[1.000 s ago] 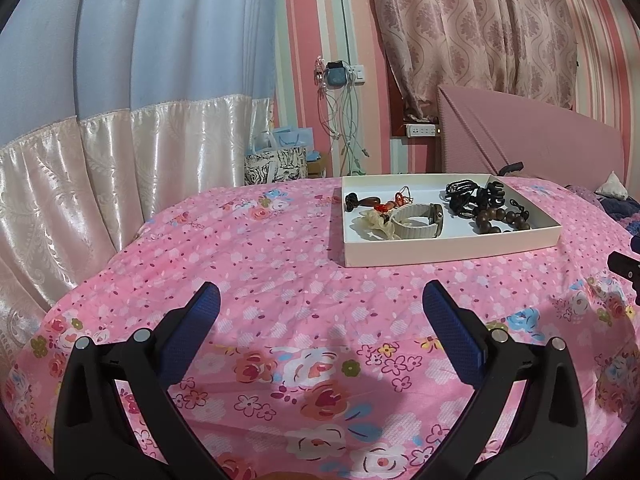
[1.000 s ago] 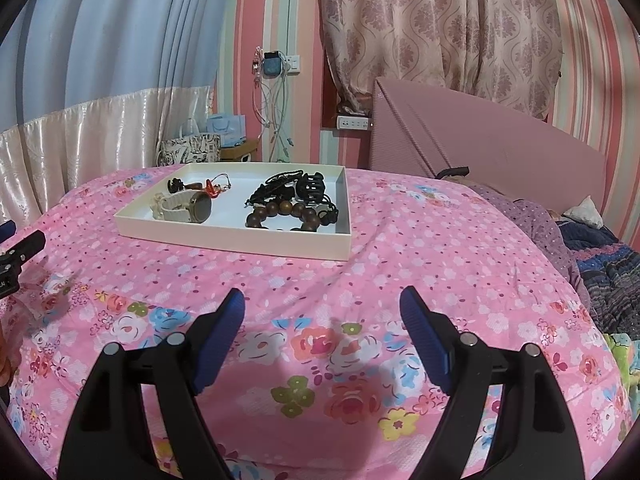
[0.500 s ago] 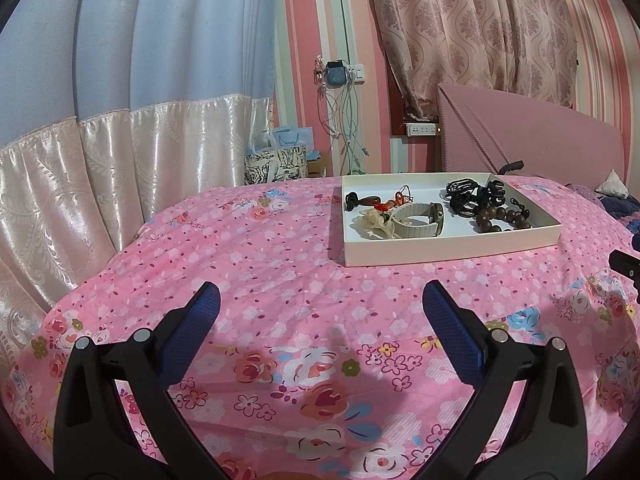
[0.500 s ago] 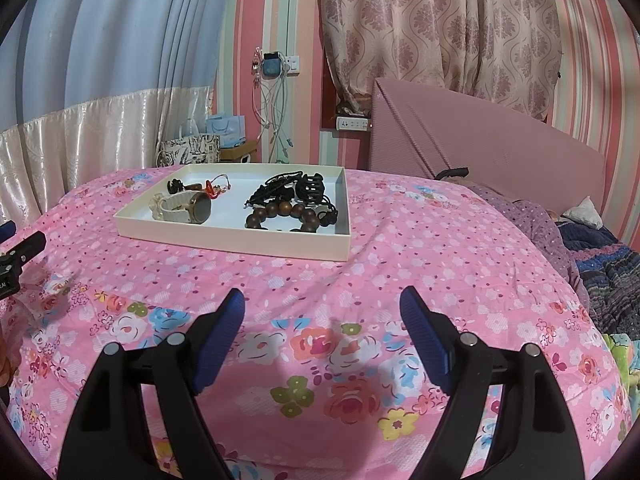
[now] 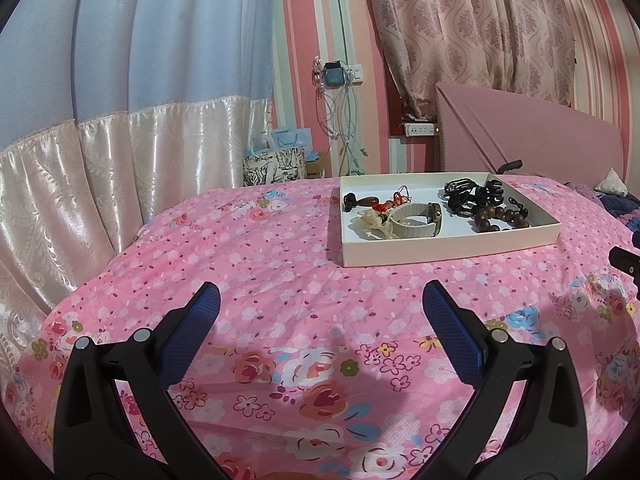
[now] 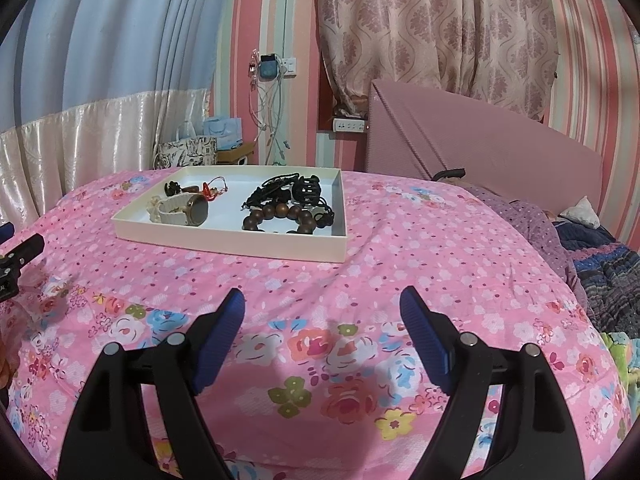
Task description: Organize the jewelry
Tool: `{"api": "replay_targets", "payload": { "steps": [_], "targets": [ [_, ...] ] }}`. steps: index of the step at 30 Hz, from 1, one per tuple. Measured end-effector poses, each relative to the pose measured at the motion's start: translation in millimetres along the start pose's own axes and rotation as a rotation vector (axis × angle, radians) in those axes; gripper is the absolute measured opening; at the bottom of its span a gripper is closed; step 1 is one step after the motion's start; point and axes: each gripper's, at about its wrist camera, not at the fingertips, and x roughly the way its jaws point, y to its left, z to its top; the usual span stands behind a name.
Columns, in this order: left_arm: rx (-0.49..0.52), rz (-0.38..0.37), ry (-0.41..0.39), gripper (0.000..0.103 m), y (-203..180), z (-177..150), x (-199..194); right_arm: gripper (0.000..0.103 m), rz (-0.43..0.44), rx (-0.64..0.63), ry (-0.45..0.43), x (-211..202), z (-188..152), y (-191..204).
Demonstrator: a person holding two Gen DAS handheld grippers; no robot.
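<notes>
Nothing is changed since a second ago: the left gripper [image 5: 320, 312] and right gripper [image 6: 322, 314] are held wide-jawed and empty, with the jewelry tray [image 6: 224, 240] untouched on the bed [image 6: 400, 248].

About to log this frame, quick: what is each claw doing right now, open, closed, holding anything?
Left claw: open, holding nothing, above the pink bedspread.
Right claw: open, holding nothing, short of the tray.

small red trinket [image 5: 387, 205] too small to ID, right gripper [image 5: 626, 261] cut off at edge
</notes>
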Motion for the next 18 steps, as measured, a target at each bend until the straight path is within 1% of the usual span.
{"api": "replay_targets", "payload": {
  "steps": [18],
  "targets": [
    [0.003,0.000,0.004,0.100,-0.4,0.6,0.0,0.080,0.000,-0.004,0.003,0.9,1.1,2.4]
  ]
}}
